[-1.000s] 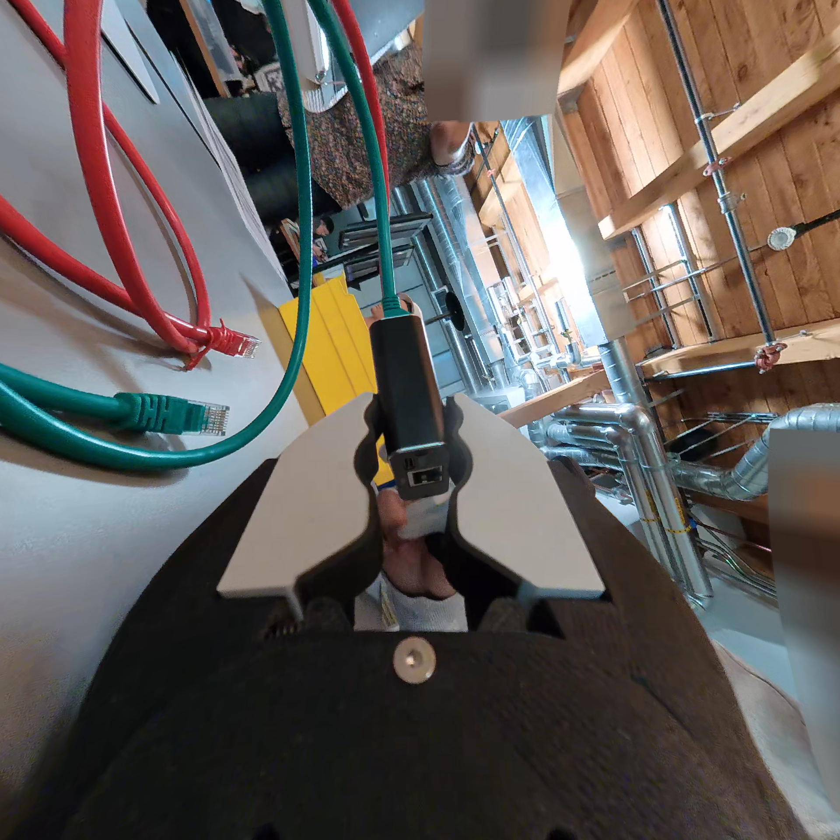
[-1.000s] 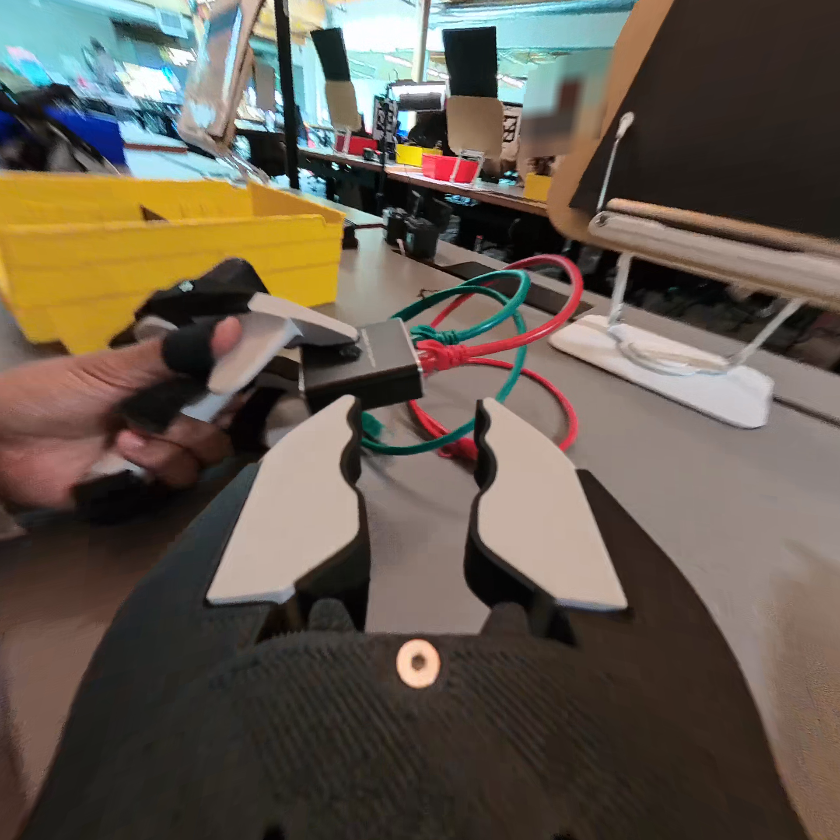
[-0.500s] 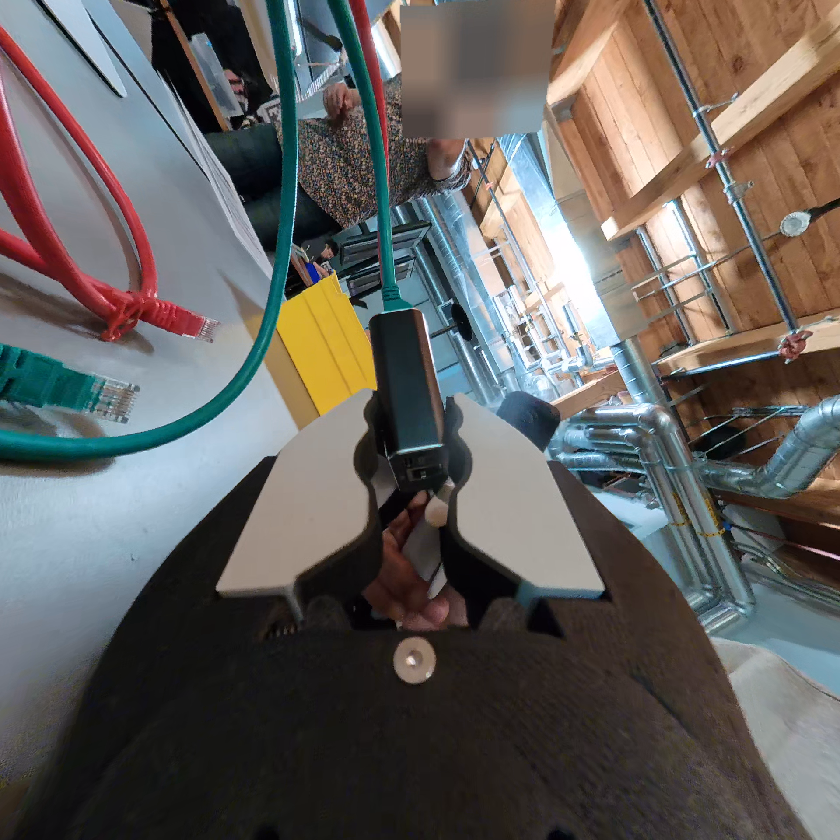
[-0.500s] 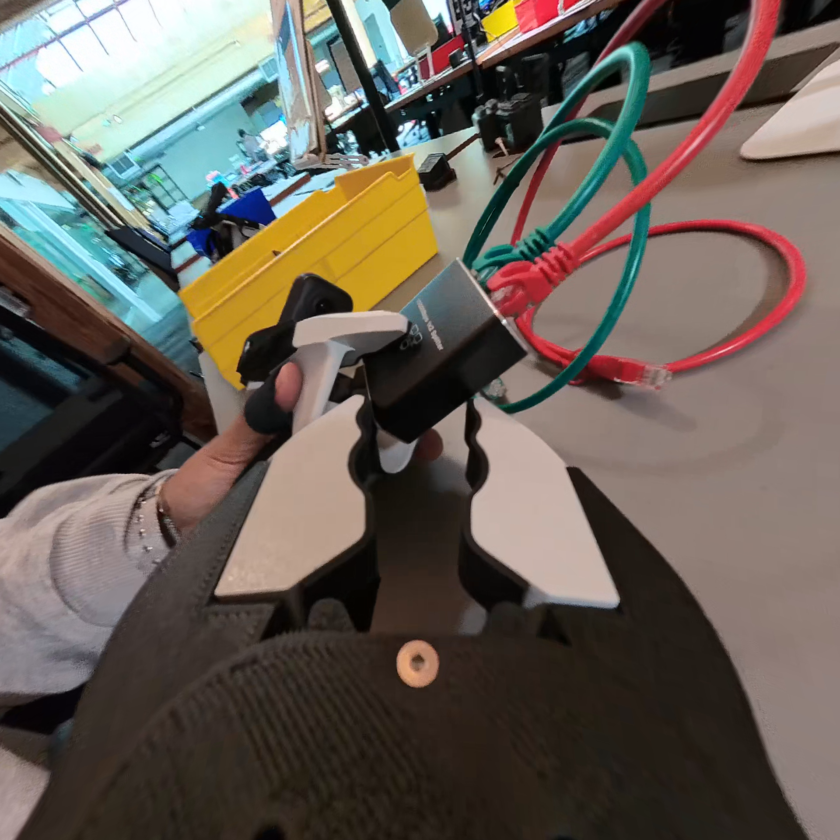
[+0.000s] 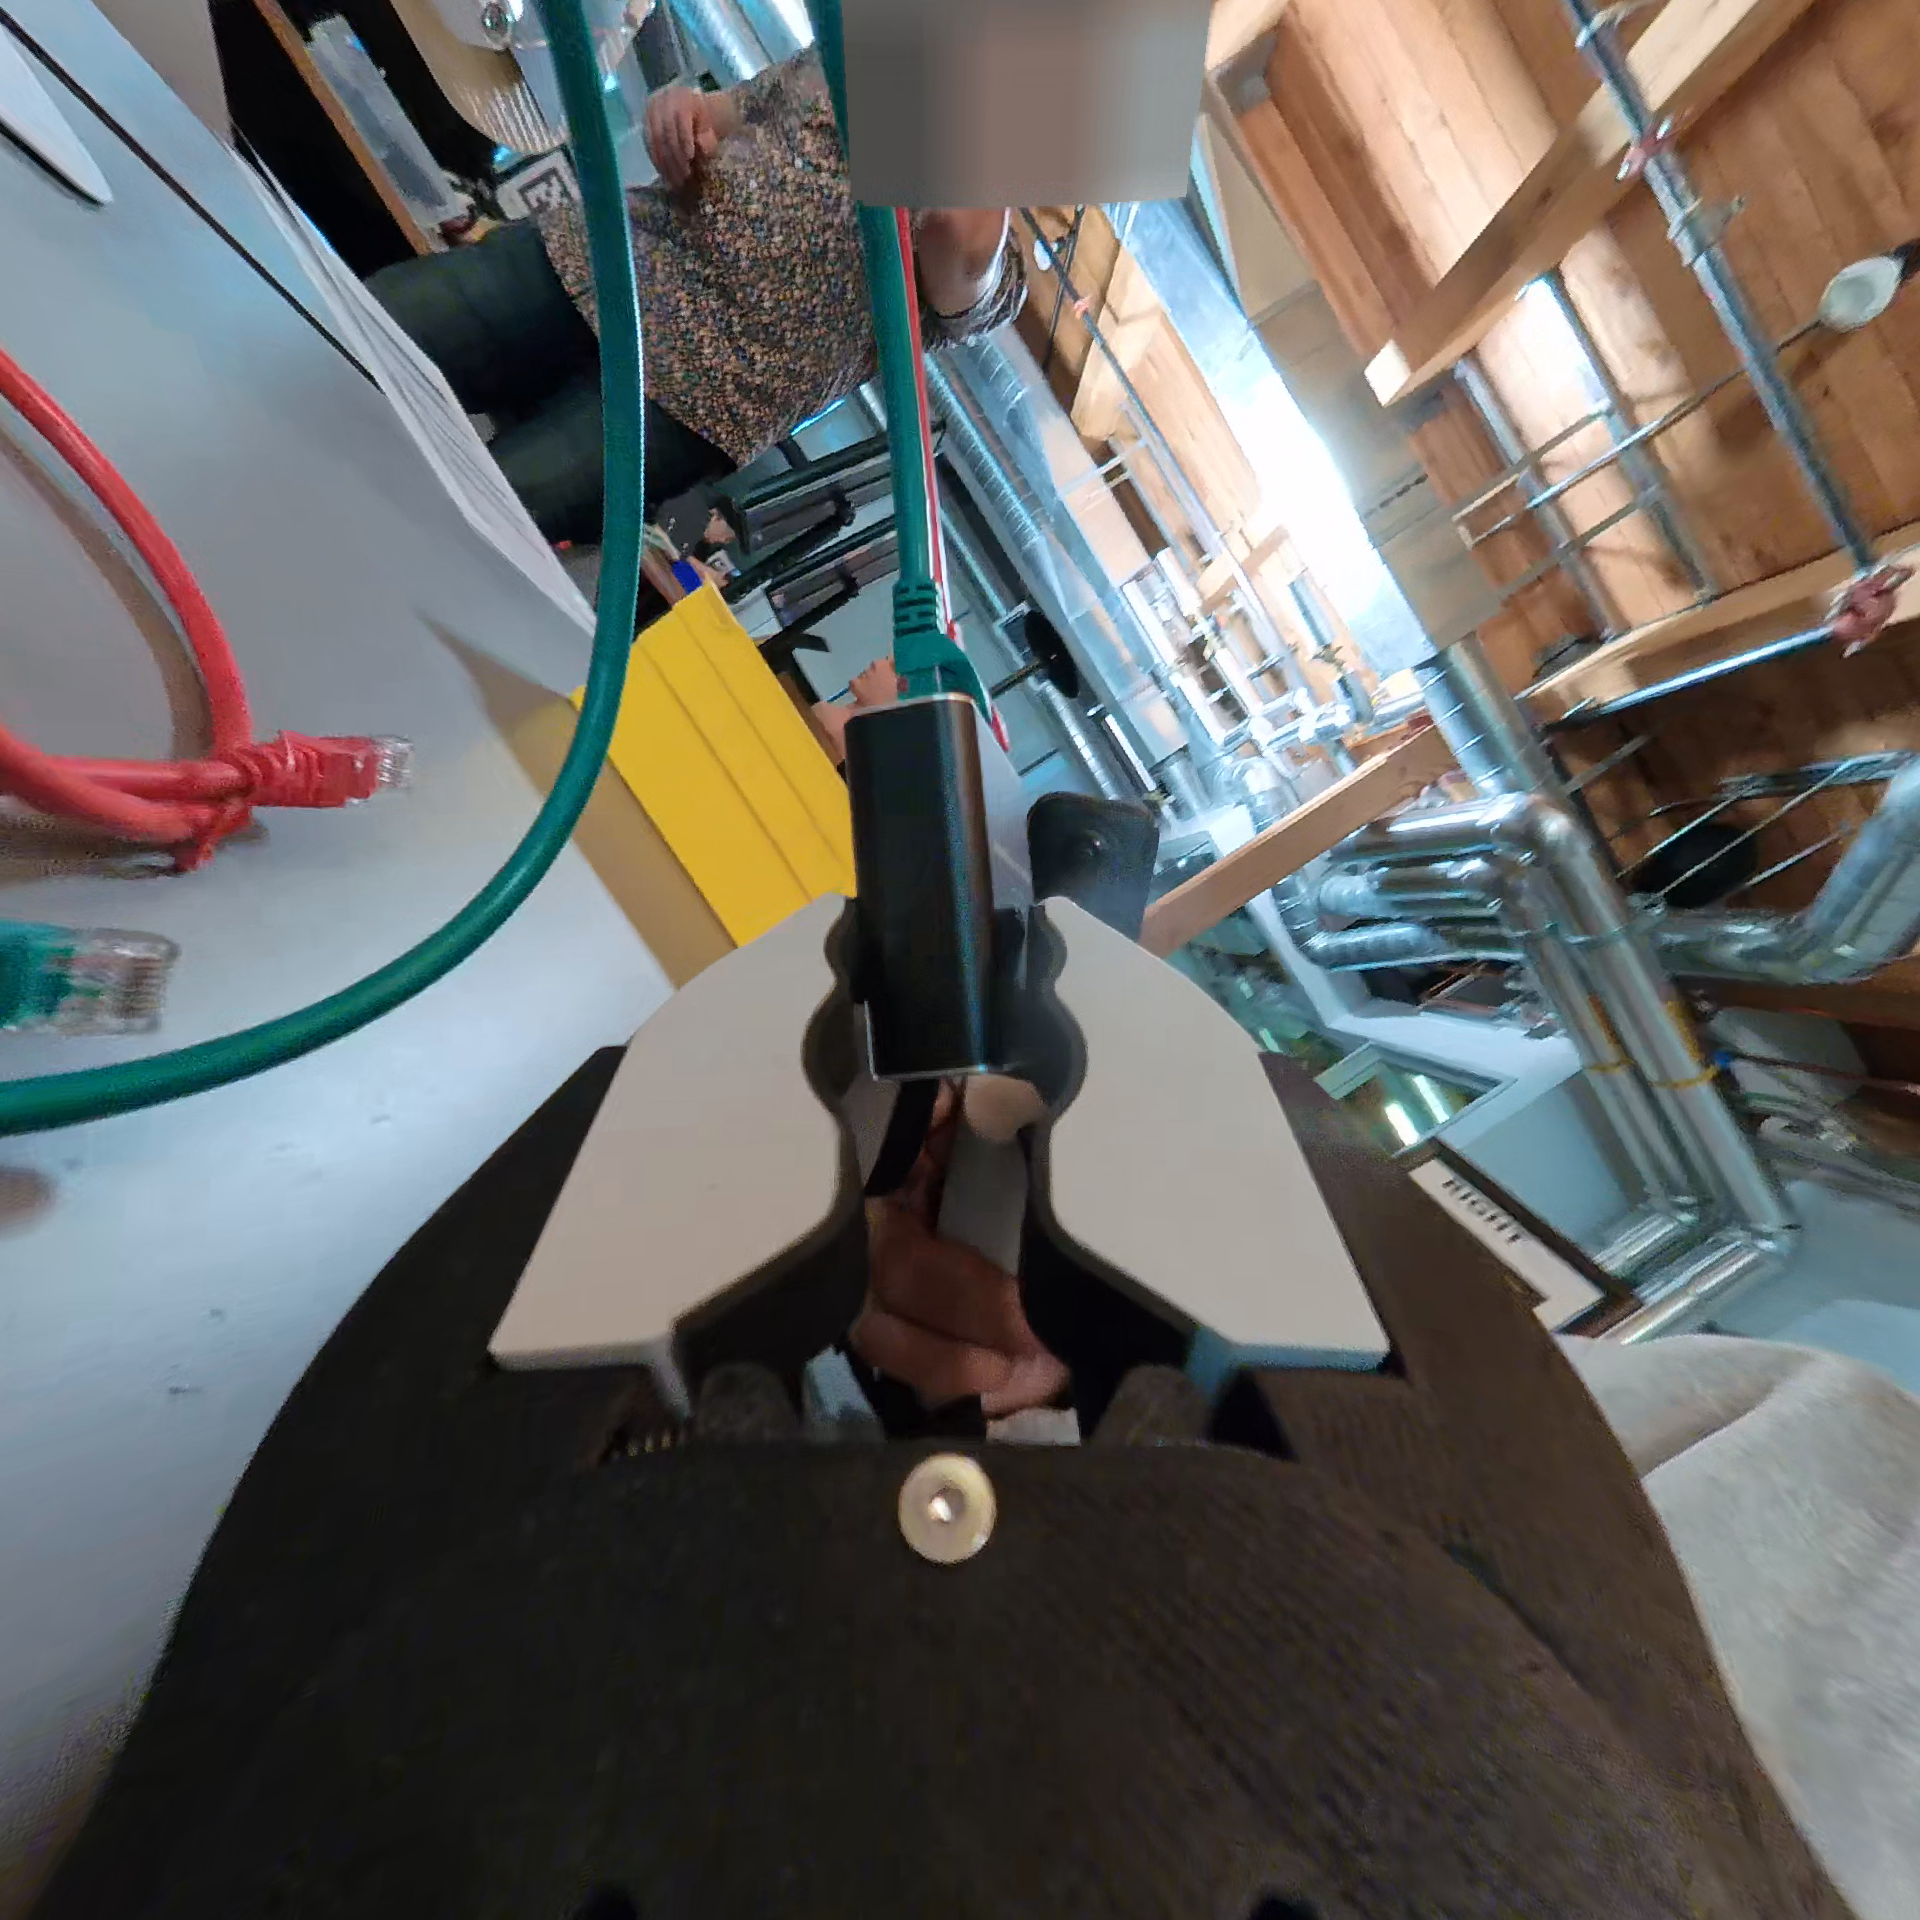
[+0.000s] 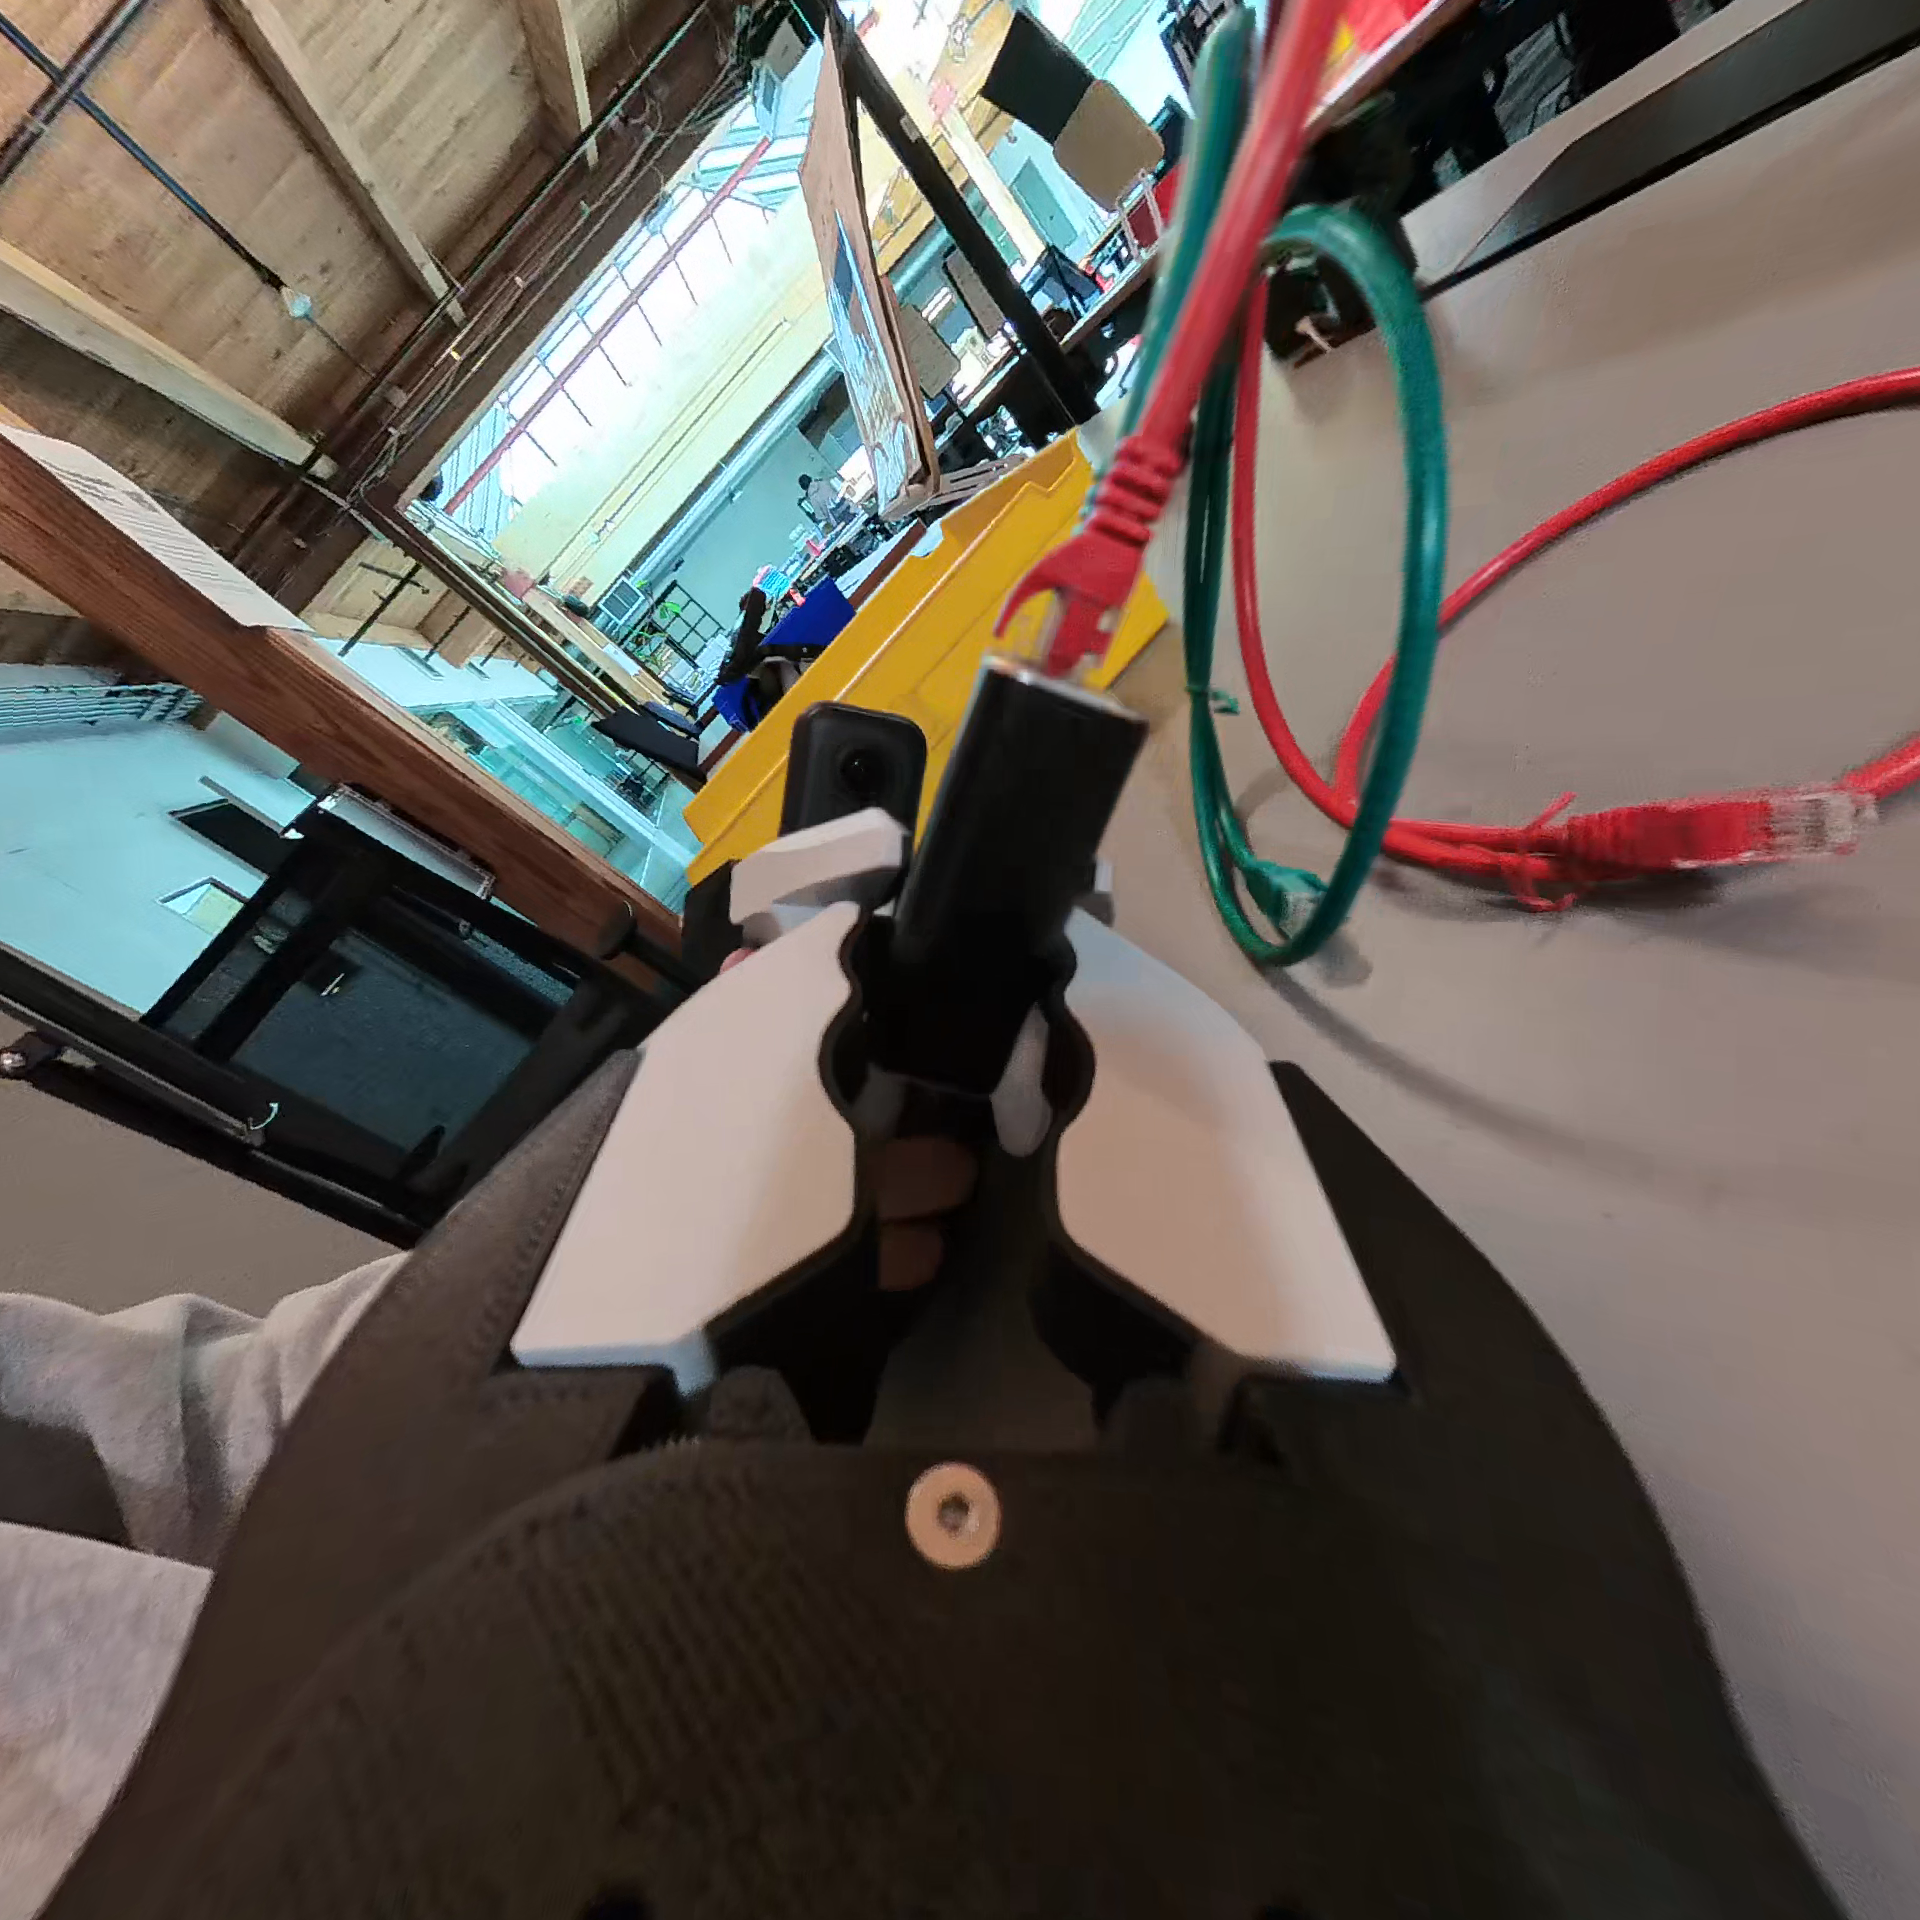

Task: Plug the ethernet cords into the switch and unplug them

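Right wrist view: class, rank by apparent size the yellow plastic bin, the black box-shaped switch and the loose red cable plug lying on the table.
1. yellow plastic bin
2. black box-shaped switch, though nearness to the camera enlarges it
3. loose red cable plug

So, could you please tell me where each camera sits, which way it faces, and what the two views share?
Left wrist view: sits behind the left claw, looking along the black switch it clamps, toward the ceiling pipes; fingers show between its pads.
Right wrist view: sits behind the right claw, closed on the same switch, facing the table; a grey sleeve shows.
Shared: the switch, the green cord, the red cord, the yellow bin.
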Available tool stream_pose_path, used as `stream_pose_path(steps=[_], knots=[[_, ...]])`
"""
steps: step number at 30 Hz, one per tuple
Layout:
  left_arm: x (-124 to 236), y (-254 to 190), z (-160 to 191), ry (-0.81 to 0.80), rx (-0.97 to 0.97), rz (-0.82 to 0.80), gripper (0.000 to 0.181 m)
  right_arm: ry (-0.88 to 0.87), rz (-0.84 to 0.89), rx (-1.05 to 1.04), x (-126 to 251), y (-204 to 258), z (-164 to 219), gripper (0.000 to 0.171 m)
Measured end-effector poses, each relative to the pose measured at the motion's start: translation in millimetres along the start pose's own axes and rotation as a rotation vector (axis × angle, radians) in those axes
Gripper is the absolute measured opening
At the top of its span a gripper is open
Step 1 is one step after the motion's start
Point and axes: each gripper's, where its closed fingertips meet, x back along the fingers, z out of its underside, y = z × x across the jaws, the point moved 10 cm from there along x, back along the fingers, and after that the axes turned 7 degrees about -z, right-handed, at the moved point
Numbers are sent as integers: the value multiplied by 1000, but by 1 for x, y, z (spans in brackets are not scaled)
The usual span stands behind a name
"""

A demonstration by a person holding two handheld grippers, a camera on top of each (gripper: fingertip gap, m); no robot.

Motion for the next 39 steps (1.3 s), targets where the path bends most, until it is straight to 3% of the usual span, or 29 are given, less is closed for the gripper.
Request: stream_pose_path(steps=[9,15,19,26,28,35,39], knots=[[35,-23,-35,-188,-351,-169,36,93,-88,-2,29,-22,-30,26],[59,-33,-54,-314,-591,-370,36,-31,-209,51,68,-21,-69,25],[71,-26,-60,-406,-501,-373,43,15,-283,110,79,-9,-81,25],[80,-16,-67,-455,-368,-312,47,389,-323,70,95,4,-84,26],[84,-17,-71,-476,-383,-319,47,418,-236,59,94,-3,-81,25],[94,-49,-85,-515,-561,-342,44,391,-176,-161,61,-32,-48,24],[91,-83,-85,-511,-785,-386,43,449,-191,-162,43,-30,-34,24]])
